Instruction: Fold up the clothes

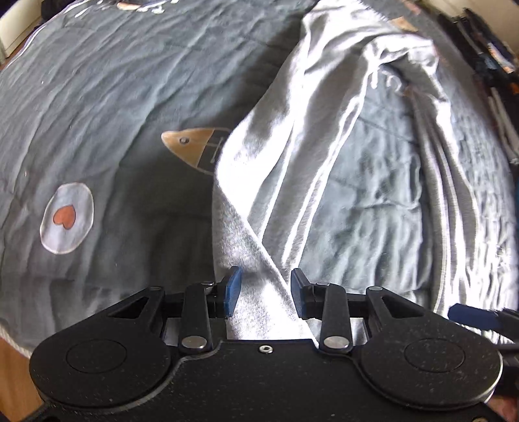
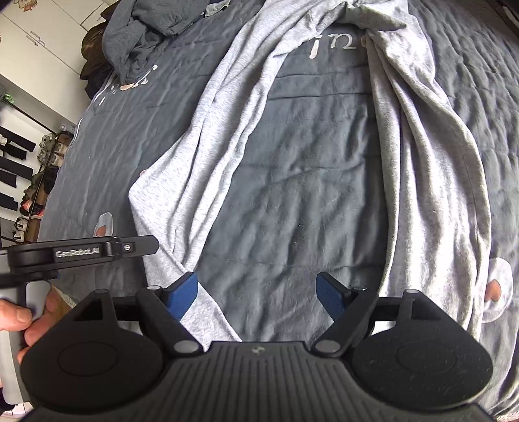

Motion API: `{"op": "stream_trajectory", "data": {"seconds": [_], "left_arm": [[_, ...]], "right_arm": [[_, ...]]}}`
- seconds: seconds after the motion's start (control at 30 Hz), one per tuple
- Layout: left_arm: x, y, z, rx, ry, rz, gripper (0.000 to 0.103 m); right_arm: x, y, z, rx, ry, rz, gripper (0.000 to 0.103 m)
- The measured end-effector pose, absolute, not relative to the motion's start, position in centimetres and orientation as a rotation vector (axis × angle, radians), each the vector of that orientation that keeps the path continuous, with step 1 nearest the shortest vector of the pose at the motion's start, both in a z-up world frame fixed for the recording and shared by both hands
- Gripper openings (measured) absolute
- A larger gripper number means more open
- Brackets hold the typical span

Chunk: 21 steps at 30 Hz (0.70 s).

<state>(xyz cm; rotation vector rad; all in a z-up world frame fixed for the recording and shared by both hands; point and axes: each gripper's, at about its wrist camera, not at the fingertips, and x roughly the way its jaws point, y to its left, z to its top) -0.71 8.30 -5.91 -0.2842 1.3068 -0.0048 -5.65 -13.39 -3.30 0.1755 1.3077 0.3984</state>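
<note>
Light grey trousers (image 2: pixel 201 155) lie on a dark grey bedspread (image 2: pixel 308 194), their two legs spread apart in a long arch. In the left wrist view one leg (image 1: pixel 275 146) runs down to my left gripper (image 1: pixel 264 295). Its blue pads stand apart over the leg's folded end, which lies flat under them, not pinched. My right gripper (image 2: pixel 258 298) is open wide over bare bedspread between the legs. Its left finger (image 2: pixel 183 292) overlaps the near leg's hem. The left gripper (image 2: pixel 152 243) shows side-on at the left, and a blue pad (image 1: pixel 473 316) of the right one at the lower right.
The bedspread carries a fish print (image 1: pixel 191 146) and a heart patch (image 1: pixel 66 217). A dark grey garment (image 2: pixel 146 29) is heaped at the far end. A person's hand (image 2: pixel 19 318) holds the left gripper's handle. A shoe rack (image 2: pixel 39 181) and wood floor (image 1: pixel 13 373) border the bed.
</note>
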Motion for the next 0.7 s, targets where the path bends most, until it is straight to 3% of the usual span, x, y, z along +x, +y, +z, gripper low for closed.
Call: {"op": "stream_trajectory", "data": {"seconds": [0.13,0.17,0.23,0.5,0.53,0.6,0.63,0.7], "left_arm": [[-0.6,8.9,-6.9,-0.295,1.32,0.036,0.031],[-0.8,9.5,-7.0,-0.305,1.316,0.046,0.019],[-1.3,11.0,-7.1,-0.34,1.32,0.05,0.007],[-2.7,16.4,-5.5,-0.466,1.336,0.13,0.006],[-2.4,15.7,-5.4,-0.473,1.328,0.126,0.013],[-1.8,14.2,-5.2,-0.488,1.31,0.117,0.038],[-1.5,13.5,-5.1,-0.495,1.301,0.113,0.057],[-0.6,11.8,-5.5,-0.472,1.287,0.139,0.063]], "right_arm": [[-6.1,-13.2,-3.0,0.157,1.307,0.411,0.079],[-6.1,-13.2,-2.8,0.147,1.304,0.417,0.079],[-6.1,-13.0,-2.5,0.129,1.298,0.427,0.079],[-6.2,-12.3,-2.3,0.119,1.295,0.446,0.079],[-6.2,-12.3,-2.4,0.122,1.295,0.443,0.079],[-6.2,-12.4,-2.3,0.136,1.291,0.438,0.079],[-6.2,-12.5,-2.2,0.145,1.287,0.435,0.079],[-6.1,-12.8,-2.0,0.154,1.281,0.432,0.079]]}}
